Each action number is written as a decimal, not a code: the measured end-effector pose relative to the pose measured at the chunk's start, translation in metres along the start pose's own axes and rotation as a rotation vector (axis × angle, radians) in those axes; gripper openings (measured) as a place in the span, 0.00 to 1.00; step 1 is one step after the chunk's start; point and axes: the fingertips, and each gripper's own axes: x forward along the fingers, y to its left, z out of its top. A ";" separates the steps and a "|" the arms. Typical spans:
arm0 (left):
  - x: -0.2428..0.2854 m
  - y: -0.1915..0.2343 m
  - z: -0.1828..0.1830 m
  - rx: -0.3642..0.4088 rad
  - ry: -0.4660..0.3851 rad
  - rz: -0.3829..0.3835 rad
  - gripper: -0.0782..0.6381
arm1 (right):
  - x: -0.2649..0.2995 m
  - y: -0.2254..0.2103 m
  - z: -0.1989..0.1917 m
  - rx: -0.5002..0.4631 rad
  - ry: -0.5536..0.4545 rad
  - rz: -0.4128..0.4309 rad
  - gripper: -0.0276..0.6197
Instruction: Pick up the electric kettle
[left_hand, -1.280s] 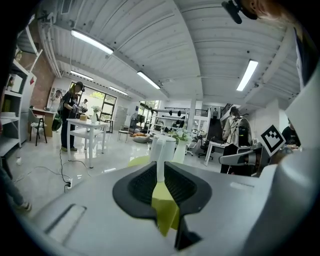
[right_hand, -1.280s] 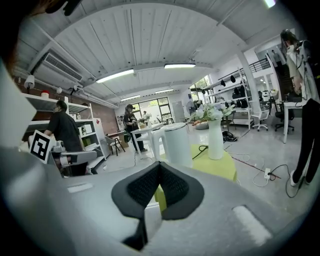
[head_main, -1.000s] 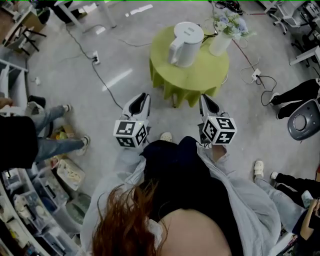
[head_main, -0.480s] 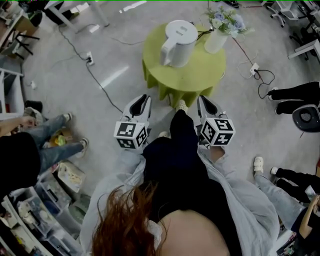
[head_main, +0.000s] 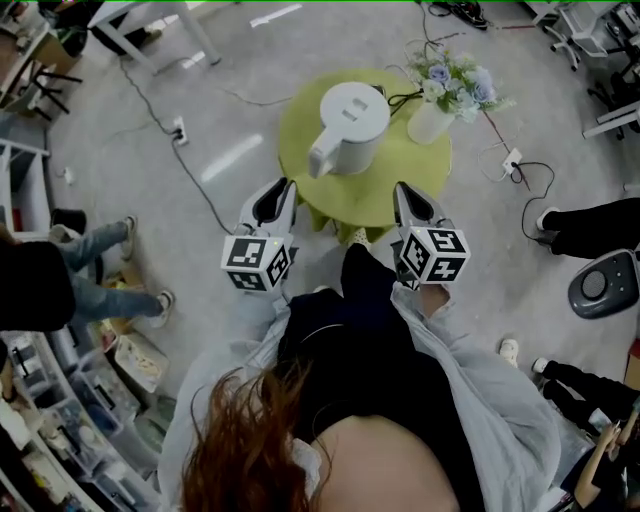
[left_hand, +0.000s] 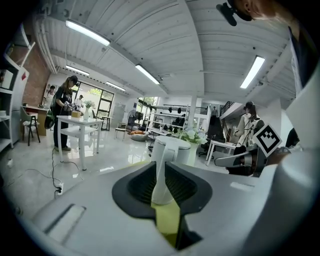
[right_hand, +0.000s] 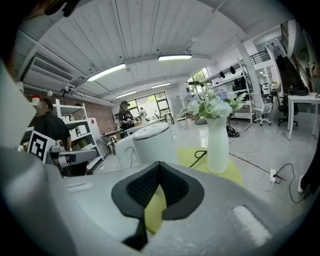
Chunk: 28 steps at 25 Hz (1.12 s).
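Two grippers are hovering at the near edge of the round green table (head_main: 405, 172), both empty: the left gripper (head_main: 286, 186) is holding its jaws a slit apart, the right gripper (head_main: 401, 189) is pressing its tips together. The electric kettle (head_main: 352, 122) is standing upright mid-table, its handle (head_main: 320, 158) pointing toward the left gripper, the nearer one.

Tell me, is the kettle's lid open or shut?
Shut: the lid sits flat on the upright kettle in head and right gripper views.

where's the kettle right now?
Head view, top centre: the white electric kettle stands on the round green table, just left of the flower vase.
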 end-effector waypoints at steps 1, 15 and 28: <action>0.006 0.003 0.004 0.000 -0.004 0.009 0.18 | 0.007 -0.003 0.005 -0.008 0.003 0.009 0.05; 0.044 -0.014 0.000 -0.016 0.069 -0.120 0.56 | 0.072 -0.042 0.032 -0.038 0.059 0.066 0.05; 0.103 -0.015 -0.020 0.103 0.167 -0.077 0.48 | 0.092 -0.081 0.035 -0.039 0.076 0.081 0.05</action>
